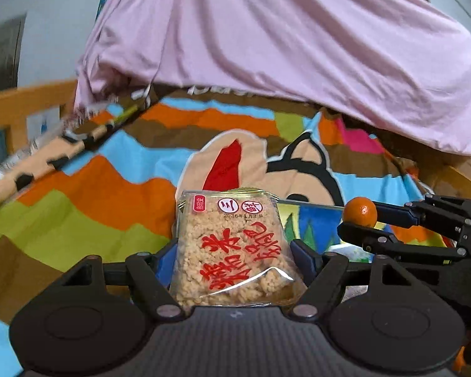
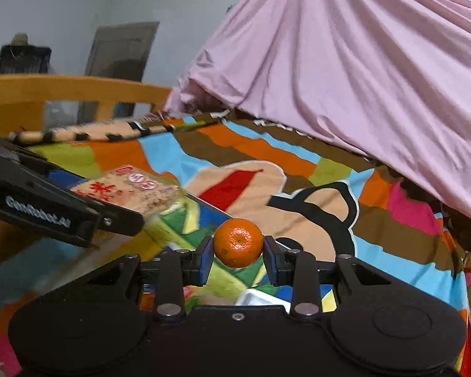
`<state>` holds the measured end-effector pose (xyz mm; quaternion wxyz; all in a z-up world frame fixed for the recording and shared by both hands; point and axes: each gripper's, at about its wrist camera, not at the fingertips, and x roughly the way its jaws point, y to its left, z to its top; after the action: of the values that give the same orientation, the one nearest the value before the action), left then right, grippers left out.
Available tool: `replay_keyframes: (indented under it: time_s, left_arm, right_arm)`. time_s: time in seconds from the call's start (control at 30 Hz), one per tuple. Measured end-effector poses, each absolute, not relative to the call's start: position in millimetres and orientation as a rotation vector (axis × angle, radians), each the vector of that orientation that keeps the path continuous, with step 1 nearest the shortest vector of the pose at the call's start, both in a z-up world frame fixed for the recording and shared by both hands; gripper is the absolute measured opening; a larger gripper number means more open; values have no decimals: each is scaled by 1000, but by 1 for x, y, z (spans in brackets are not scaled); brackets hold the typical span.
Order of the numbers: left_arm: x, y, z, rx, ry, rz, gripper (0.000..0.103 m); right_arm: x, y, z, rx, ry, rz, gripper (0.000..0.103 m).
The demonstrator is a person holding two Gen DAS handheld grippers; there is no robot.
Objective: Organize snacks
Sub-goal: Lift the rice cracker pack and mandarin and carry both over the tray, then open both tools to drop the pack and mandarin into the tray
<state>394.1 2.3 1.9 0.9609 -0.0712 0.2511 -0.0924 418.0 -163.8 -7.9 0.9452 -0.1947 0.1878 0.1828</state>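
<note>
On my far left a spotted tube [image 1: 31, 163] lies along the edge of the bedspread [image 1: 110, 182], in front of a wooden rail [image 2: 78, 89]. It is blurred, so I cannot tell what it is.

My left gripper [image 1: 232, 251] is clamped on a clear snack pack [image 1: 232, 245], crumbly beige inside with red print across the front. The pack stands up between the blue pads and is pinched on both sides, its top reaching past the fingertips. In my right view the same pack [image 2: 135, 190] pokes out beyond the left gripper's black finger, above the bedspread.

Under both grippers I see a bright patterned box [image 2: 185, 220] with a straight pale rim. I cannot tell what is in it.

My right gripper [image 2: 238, 251] is closed on a tangerine [image 2: 238, 242], a blue pad touching each side of it. From my left view the tangerine [image 1: 360, 212] sits at the tips of that gripper [image 1: 361, 220], just right of the pack and apart from it.

A pink sheet [image 1: 282, 47] hangs over the far right of the bed.
</note>
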Motion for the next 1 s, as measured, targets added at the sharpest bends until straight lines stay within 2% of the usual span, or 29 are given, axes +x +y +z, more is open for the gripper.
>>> replay_keyframes:
  time_s: [0.33,0.77,1.0]
  left_arm:
    - [437,-2,-26,-116,571,-176,77]
    - [443,-11,-44,-74,594,-180,78]
    - [442,-10,-44,-108,616,-171,80]
  right_arm:
    - [458,-153,-46,-387,466,366,36]
    - [464,-155,-70,-356,506,385,37]
    - [461,-165,-66,-309,499,377,53]
